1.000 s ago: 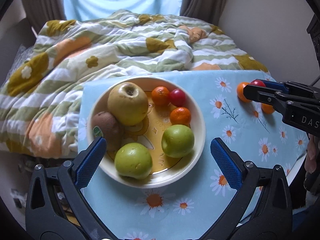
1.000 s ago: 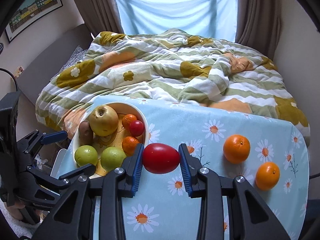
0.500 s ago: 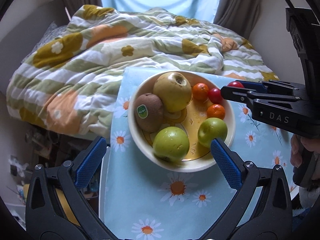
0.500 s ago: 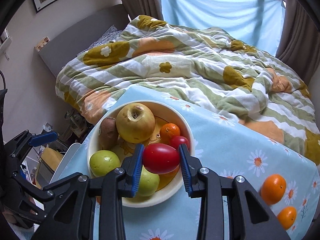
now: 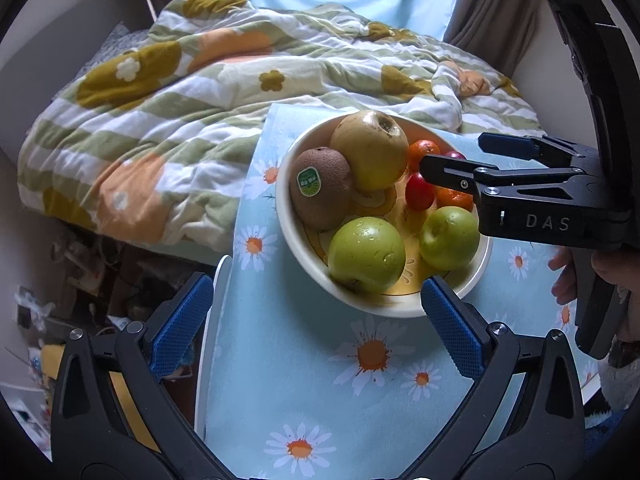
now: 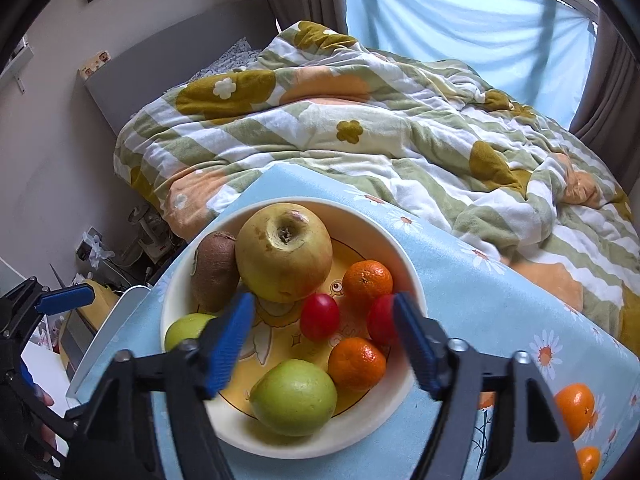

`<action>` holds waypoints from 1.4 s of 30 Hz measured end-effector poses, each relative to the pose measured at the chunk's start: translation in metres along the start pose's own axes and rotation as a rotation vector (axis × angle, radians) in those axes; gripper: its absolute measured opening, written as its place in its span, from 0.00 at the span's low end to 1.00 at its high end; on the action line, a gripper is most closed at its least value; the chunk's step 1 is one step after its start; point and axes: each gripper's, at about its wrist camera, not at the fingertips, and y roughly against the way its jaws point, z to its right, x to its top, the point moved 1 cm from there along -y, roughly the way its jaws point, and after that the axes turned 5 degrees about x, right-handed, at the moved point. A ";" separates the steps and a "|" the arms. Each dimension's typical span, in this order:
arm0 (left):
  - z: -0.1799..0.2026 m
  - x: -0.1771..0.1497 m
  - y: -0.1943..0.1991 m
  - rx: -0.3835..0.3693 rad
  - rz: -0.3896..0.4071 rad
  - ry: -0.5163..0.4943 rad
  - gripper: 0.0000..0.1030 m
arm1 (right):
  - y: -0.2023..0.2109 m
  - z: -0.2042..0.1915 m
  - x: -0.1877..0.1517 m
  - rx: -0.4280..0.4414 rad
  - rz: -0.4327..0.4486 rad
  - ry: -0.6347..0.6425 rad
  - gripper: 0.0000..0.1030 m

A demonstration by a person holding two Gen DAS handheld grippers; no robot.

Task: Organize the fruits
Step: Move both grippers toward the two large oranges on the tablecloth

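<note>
Table (image 5: 320, 400), covered by a light-blue daisy-print cloth (image 6: 480, 292). On the cloth: one cream bowl (image 6: 384, 248) near the far left corner, and two oranges (image 6: 574, 402) near the right edge, well apart from the bowl. The second orange (image 6: 588, 460) lies just in front of the first. A bed with a striped floral quilt (image 5: 200, 92) adjoins the table's far side.

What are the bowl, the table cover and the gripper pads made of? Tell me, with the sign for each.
Bowl: looks like glazed ceramic, cream and glossy, though melamine is possible. Table cover: smooth printed daisy sheet with a slight sheen, likely coated cloth or vinyl. Pads on the left gripper's fingers: blue with fine grid texture, probably rubber.
</note>
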 end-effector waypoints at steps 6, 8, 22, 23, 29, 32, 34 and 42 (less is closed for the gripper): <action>0.001 0.001 0.005 -0.008 0.000 -0.012 1.00 | 0.012 0.000 -0.005 -0.005 0.030 -0.009 1.00; 0.002 0.002 0.008 -0.006 0.007 -0.020 1.00 | 0.017 0.000 -0.007 -0.014 0.039 -0.014 1.00; 0.006 0.023 0.046 -0.035 0.087 -0.101 1.00 | 0.076 0.002 -0.017 -0.049 0.043 -0.135 1.00; 0.008 0.025 0.049 -0.040 0.094 -0.111 1.00 | 0.081 0.002 -0.019 -0.057 0.050 -0.148 1.00; 0.026 0.041 0.058 -0.106 0.120 -0.187 1.00 | 0.122 0.009 -0.034 -0.131 0.102 -0.242 1.00; 0.042 0.048 0.061 -0.127 0.138 -0.235 1.00 | 0.142 0.019 -0.044 -0.175 0.120 -0.282 1.00; 0.058 0.052 0.064 -0.137 0.150 -0.266 1.00 | 0.157 0.029 -0.051 -0.200 0.132 -0.305 1.00; 0.143 0.064 0.065 -0.209 0.168 -0.330 1.00 | 0.204 0.084 -0.093 -0.276 0.158 -0.368 1.00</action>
